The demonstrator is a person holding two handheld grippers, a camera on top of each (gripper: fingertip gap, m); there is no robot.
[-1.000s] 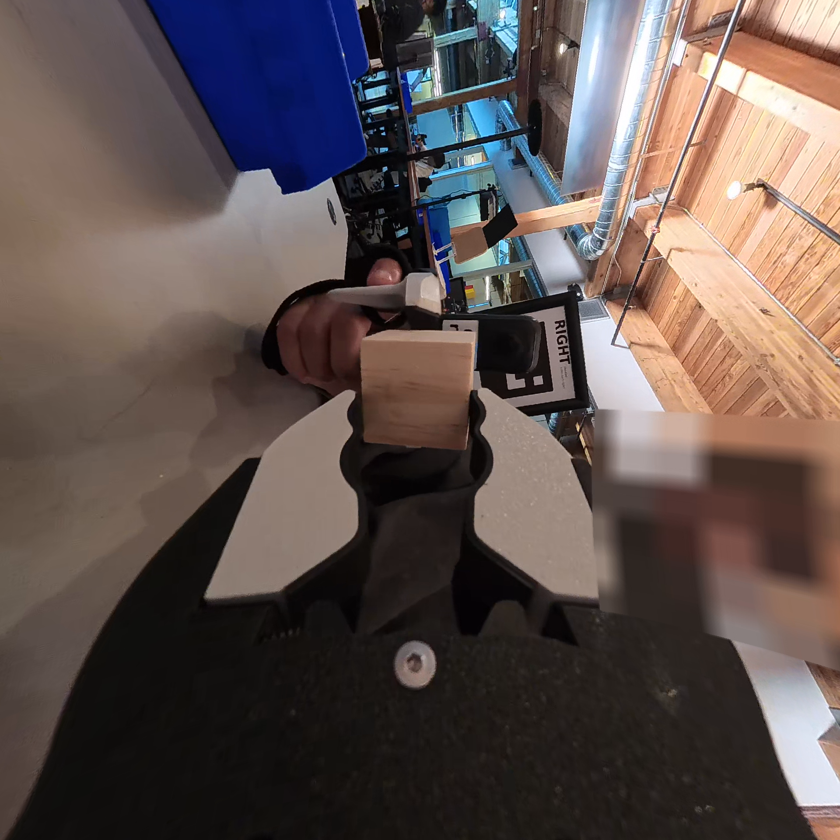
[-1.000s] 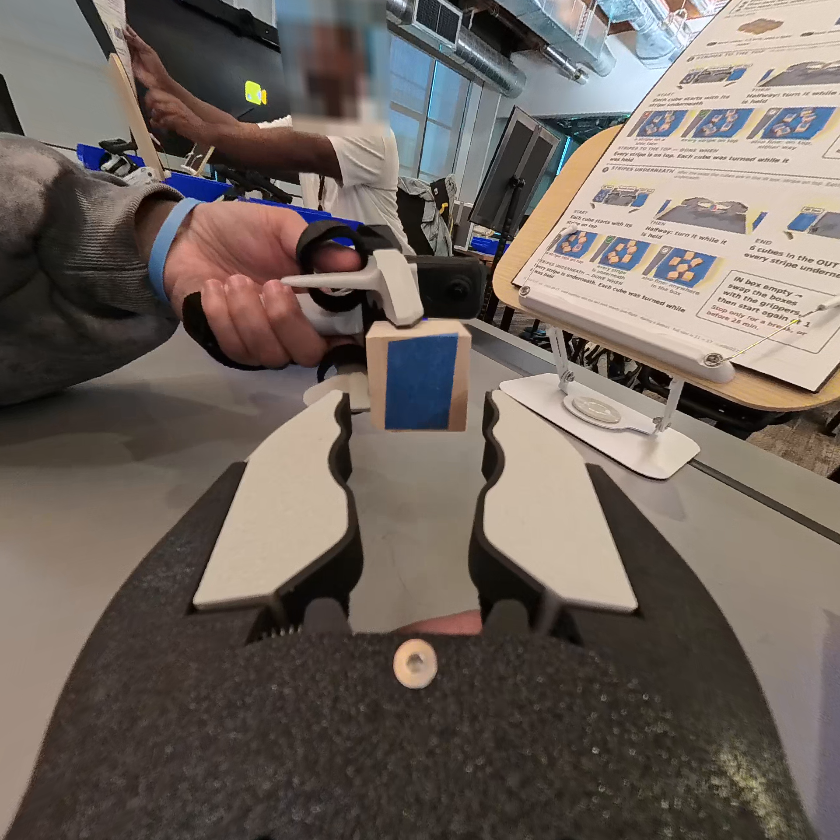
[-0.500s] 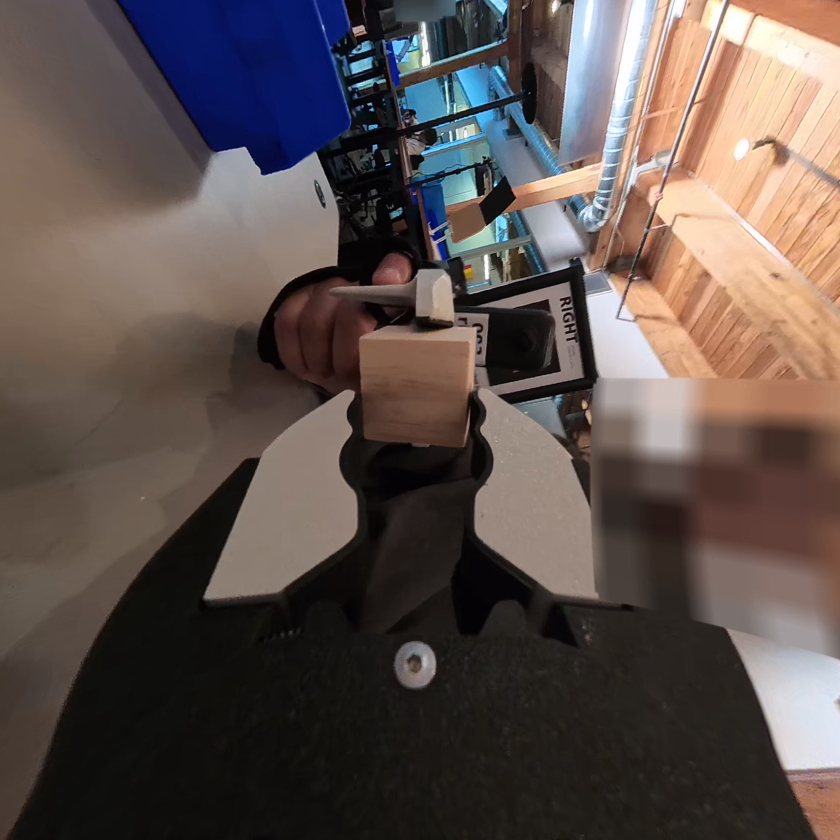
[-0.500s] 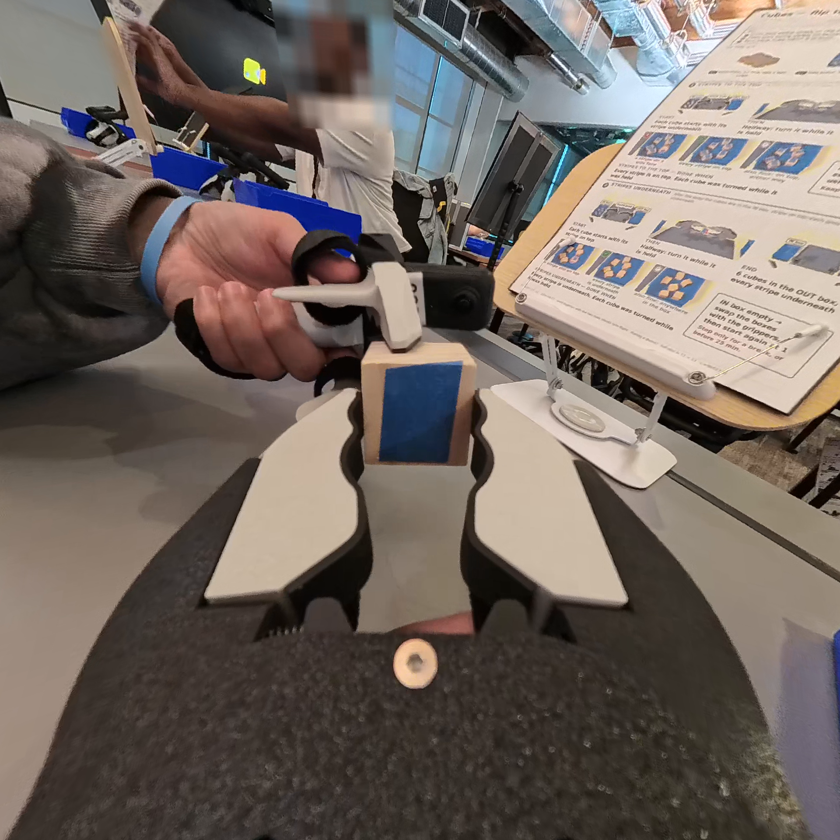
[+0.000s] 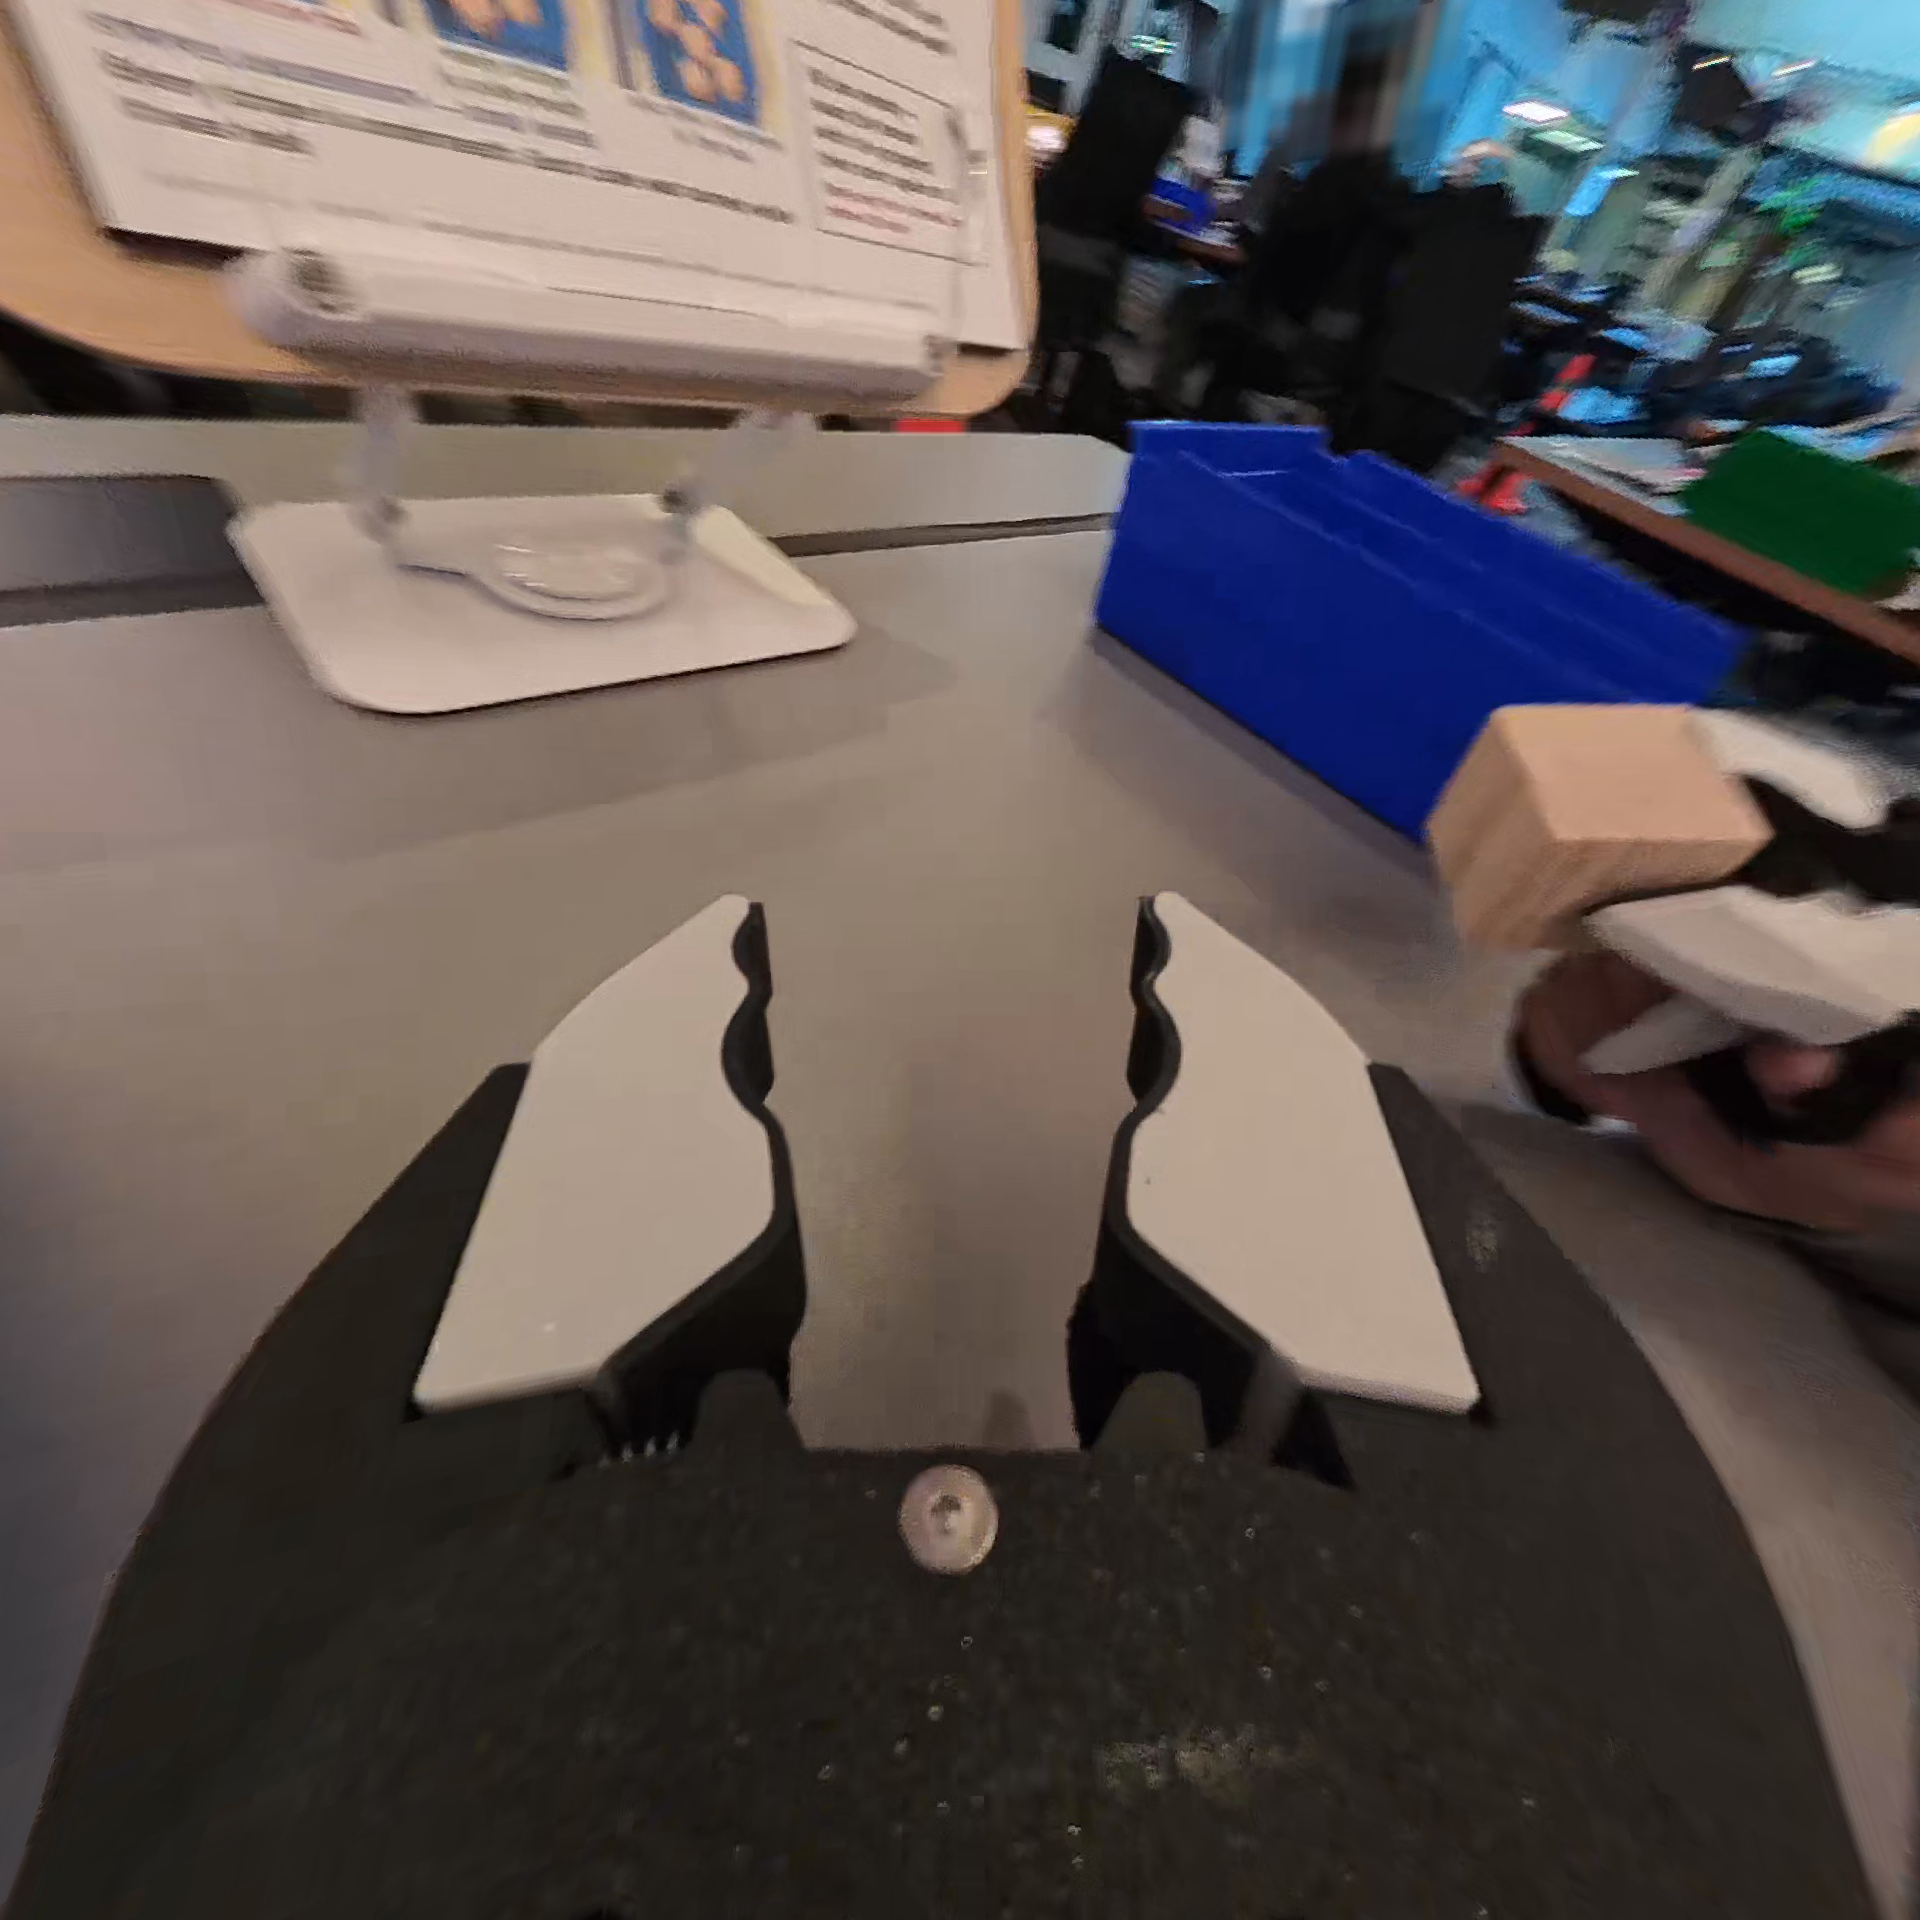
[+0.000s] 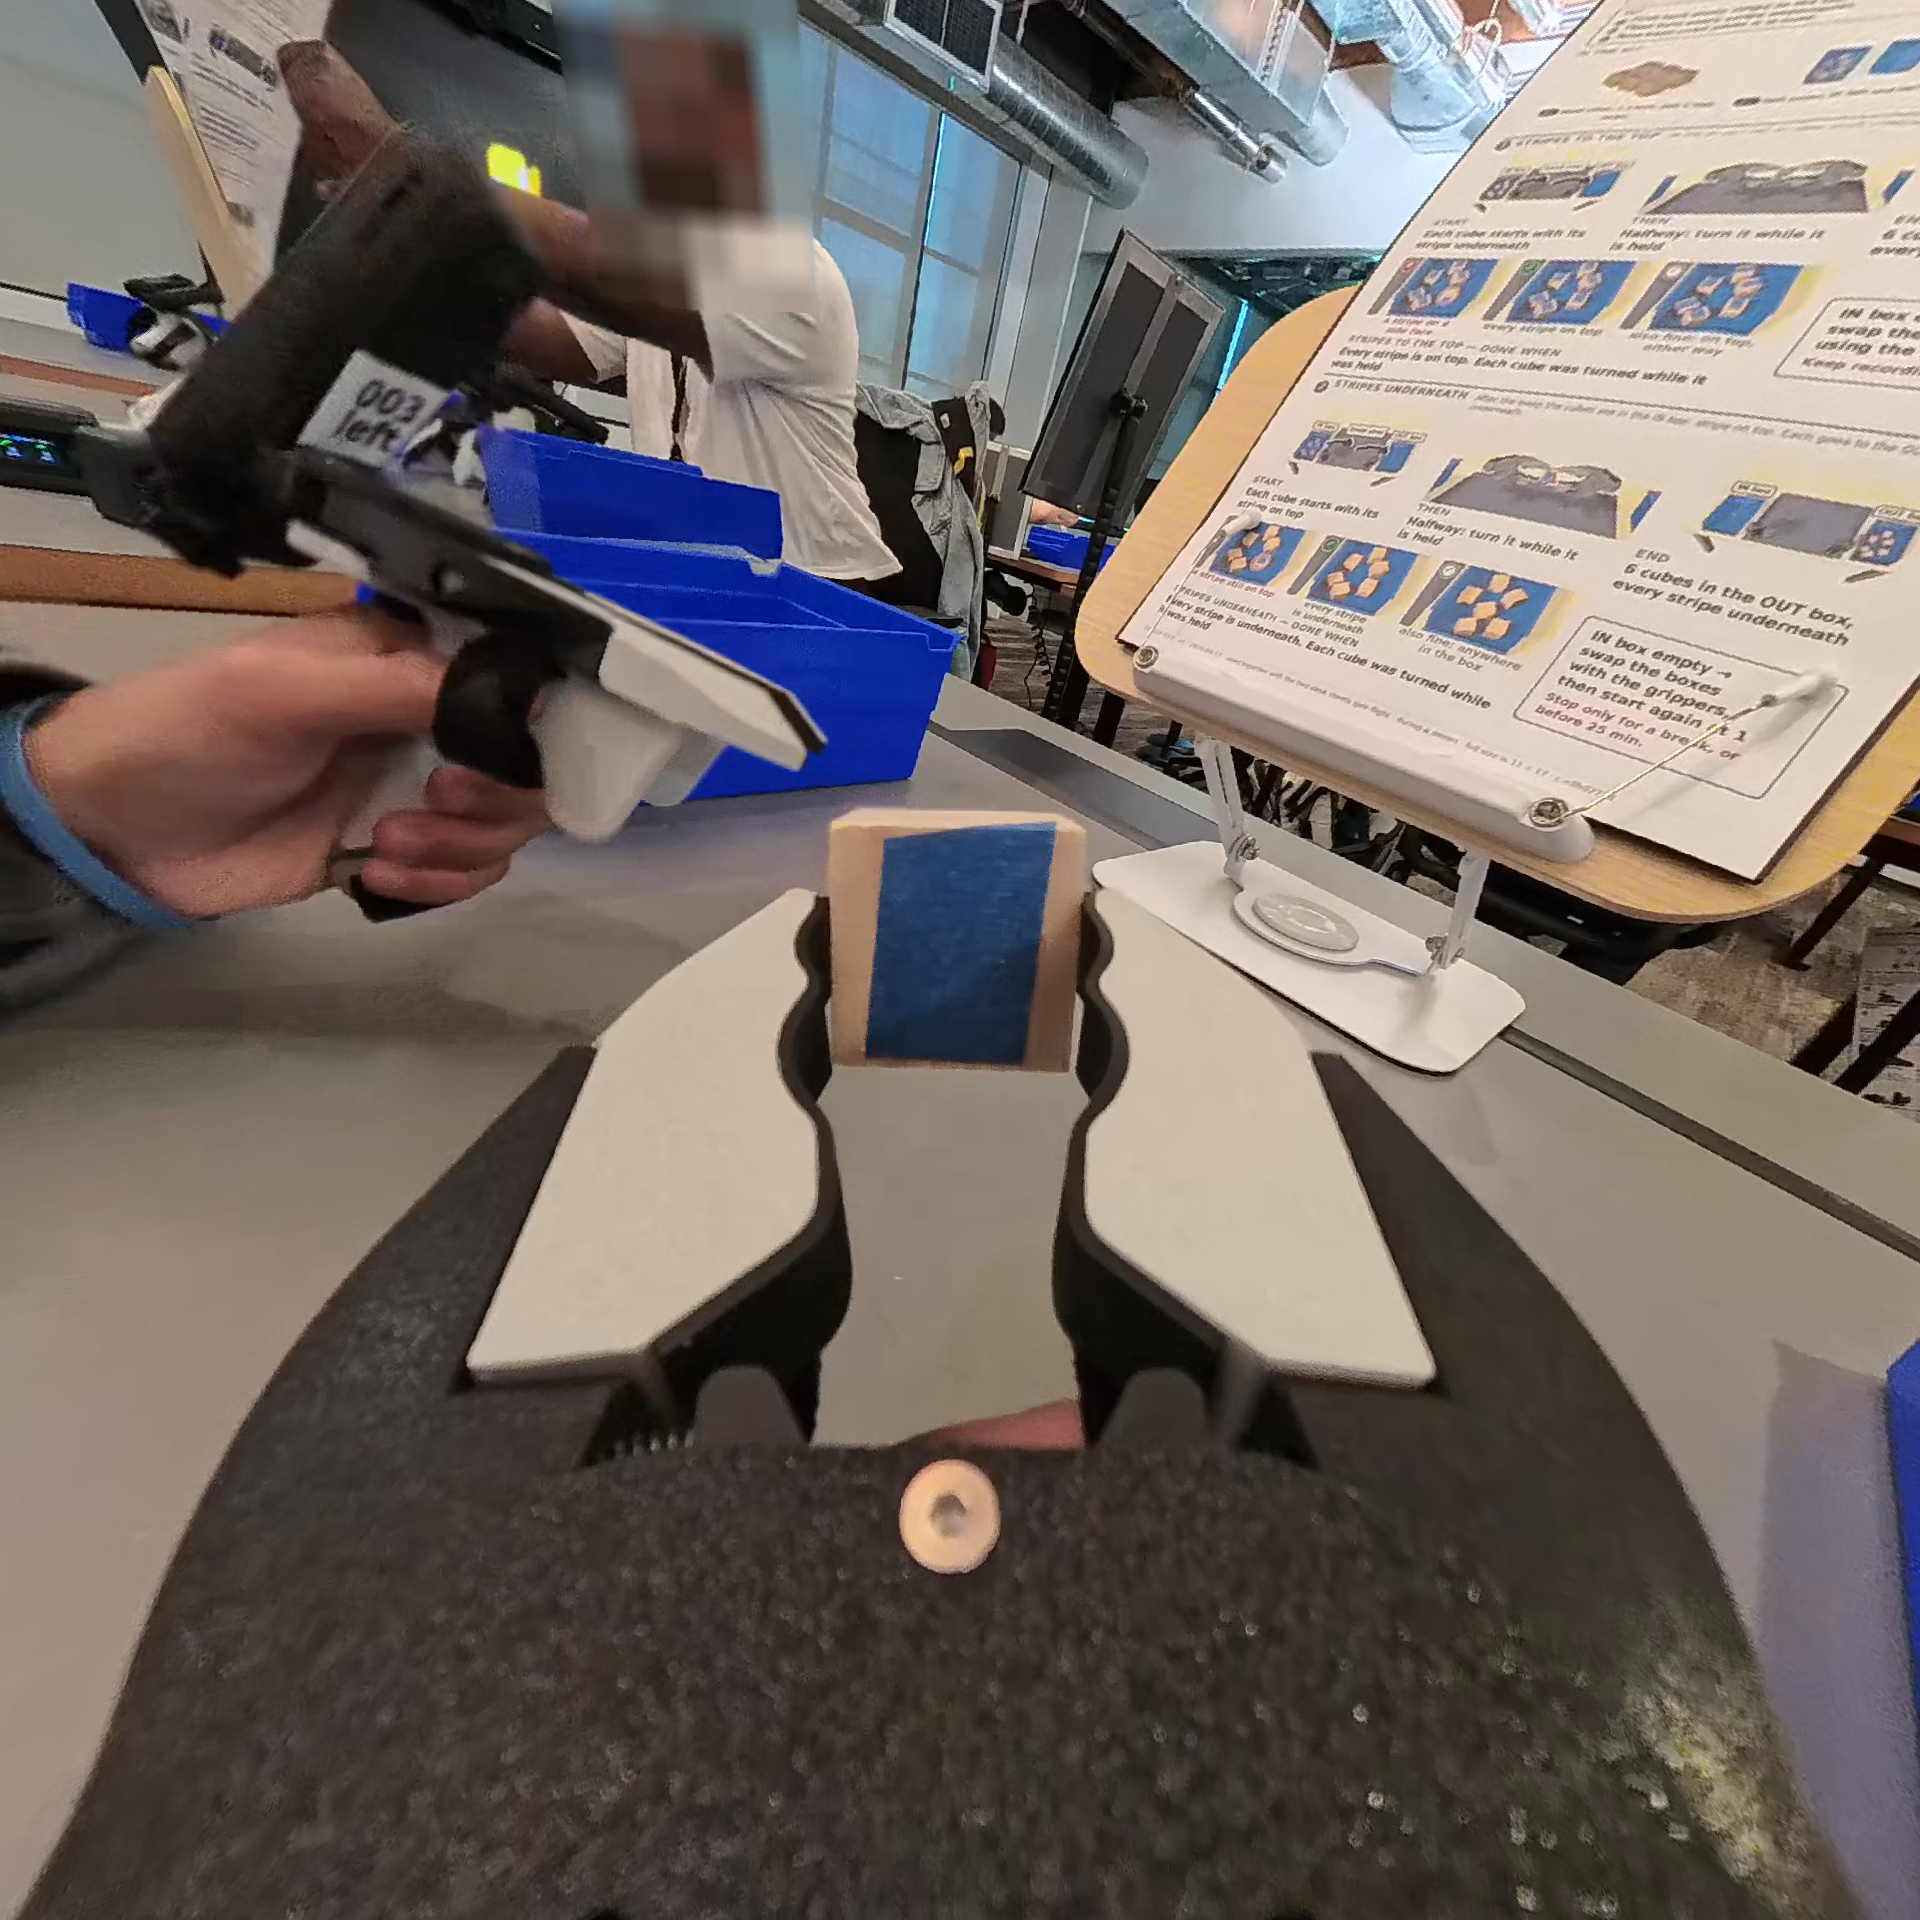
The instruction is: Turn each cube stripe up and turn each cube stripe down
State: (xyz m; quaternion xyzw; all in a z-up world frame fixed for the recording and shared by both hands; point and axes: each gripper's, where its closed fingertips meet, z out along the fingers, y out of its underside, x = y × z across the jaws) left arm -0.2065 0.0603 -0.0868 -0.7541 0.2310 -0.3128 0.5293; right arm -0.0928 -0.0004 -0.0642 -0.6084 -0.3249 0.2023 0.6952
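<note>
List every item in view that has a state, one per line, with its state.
left gripper: open, empty, above the table.
right gripper: shut on the cube.
cube: held off the table, blue stripe facing the right wrist camera.
blue bin: on the table, open-topped; contents not visible.
instruction board: propped tilted on its white stand.
white stand: flat on the table.

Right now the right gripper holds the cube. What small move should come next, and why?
Probably roll the right gripper so the cube turns: its blue stripe faces the camera, neither up nor down. The left gripper is open and apart.
</note>
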